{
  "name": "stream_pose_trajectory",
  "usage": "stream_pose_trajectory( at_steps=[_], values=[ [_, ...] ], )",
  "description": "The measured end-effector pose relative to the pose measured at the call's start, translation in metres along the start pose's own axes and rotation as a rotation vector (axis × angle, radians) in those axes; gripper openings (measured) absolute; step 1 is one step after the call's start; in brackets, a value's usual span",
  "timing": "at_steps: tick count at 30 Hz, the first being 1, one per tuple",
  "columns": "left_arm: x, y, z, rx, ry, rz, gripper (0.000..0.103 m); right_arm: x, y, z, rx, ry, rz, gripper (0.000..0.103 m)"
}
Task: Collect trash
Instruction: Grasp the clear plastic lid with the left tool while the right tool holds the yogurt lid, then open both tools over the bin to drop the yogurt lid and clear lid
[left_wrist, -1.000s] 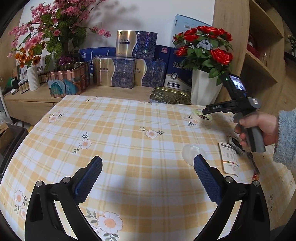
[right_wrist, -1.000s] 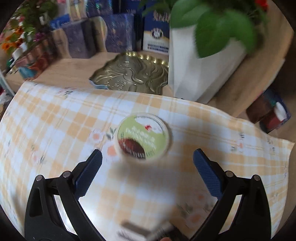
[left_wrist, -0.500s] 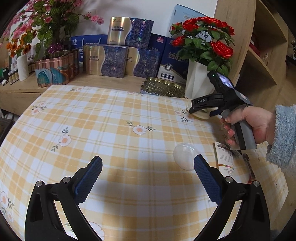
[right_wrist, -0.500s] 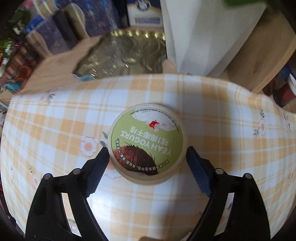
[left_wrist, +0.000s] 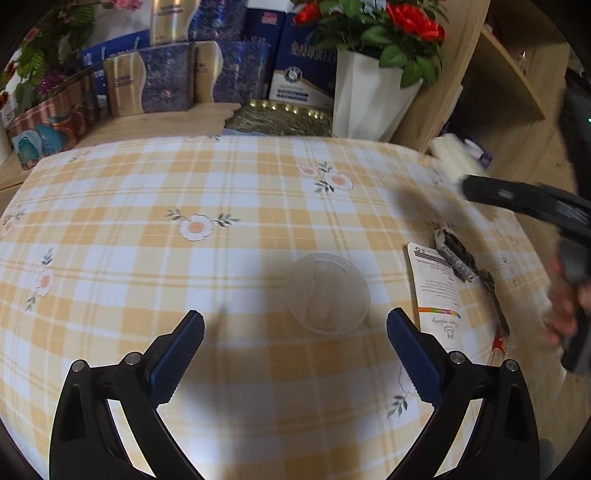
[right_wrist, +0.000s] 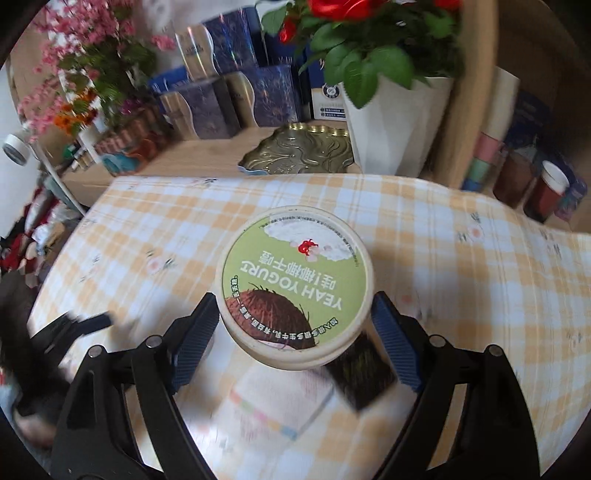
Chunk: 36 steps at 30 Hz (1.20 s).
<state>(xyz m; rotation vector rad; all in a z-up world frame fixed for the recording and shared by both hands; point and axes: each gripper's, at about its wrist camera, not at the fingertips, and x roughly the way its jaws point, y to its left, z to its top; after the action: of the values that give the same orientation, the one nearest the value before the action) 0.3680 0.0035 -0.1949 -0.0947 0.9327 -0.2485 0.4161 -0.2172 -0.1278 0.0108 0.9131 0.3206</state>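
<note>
My right gripper (right_wrist: 295, 301) is shut on a green-lidded yogurt cup (right_wrist: 295, 280), holding it up off the checked tablecloth (right_wrist: 461, 280). Under the cup lie a white paper card (right_wrist: 273, 398) and a dark wrapper (right_wrist: 362, 373). In the left wrist view the same cup (left_wrist: 456, 158) appears blurred at the right, in front of the black right gripper body (left_wrist: 524, 199). My left gripper (left_wrist: 295, 321) is open and empty. It hovers just short of a clear plastic lid (left_wrist: 327, 291), with the card (left_wrist: 436, 291) and wrapper (left_wrist: 458, 254) to its right.
Behind the table, a wooden sideboard carries a white vase of red roses (left_wrist: 369, 96), a gold tray (left_wrist: 280, 118) and several blue and gold boxes (left_wrist: 166, 81). A wooden shelf unit (left_wrist: 517, 74) stands at the right. Paper cups (right_wrist: 546, 192) sit low on the right.
The right gripper closed on the yogurt cup, lifted it and carried it back over the card and wrapper. The left gripper dropped and advanced towards the clear lid.
</note>
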Motion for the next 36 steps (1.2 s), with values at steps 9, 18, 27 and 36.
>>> stream_pose_trajectory(
  at_steps=[9, 18, 27, 36],
  values=[
    [0.046, -0.030, 0.013, 0.126, 0.093, 0.107, 0.089, -0.062, -0.009, -0.058, 0.021, -0.080, 0.021, 0.083],
    [0.039, -0.039, 0.010, 0.156, 0.097, 0.126, 0.064, -0.095, -0.006, -0.086, 0.020, -0.119, 0.018, 0.083],
    [-0.026, -0.048, -0.021, 0.140, 0.054, 0.054, 0.064, -0.128, 0.011, -0.108, 0.021, -0.138, 0.023, 0.083],
    [-0.112, -0.059, -0.083, 0.142, -0.006, -0.039, 0.064, -0.171, 0.041, -0.161, -0.008, -0.134, 0.006, 0.083]
  ],
)
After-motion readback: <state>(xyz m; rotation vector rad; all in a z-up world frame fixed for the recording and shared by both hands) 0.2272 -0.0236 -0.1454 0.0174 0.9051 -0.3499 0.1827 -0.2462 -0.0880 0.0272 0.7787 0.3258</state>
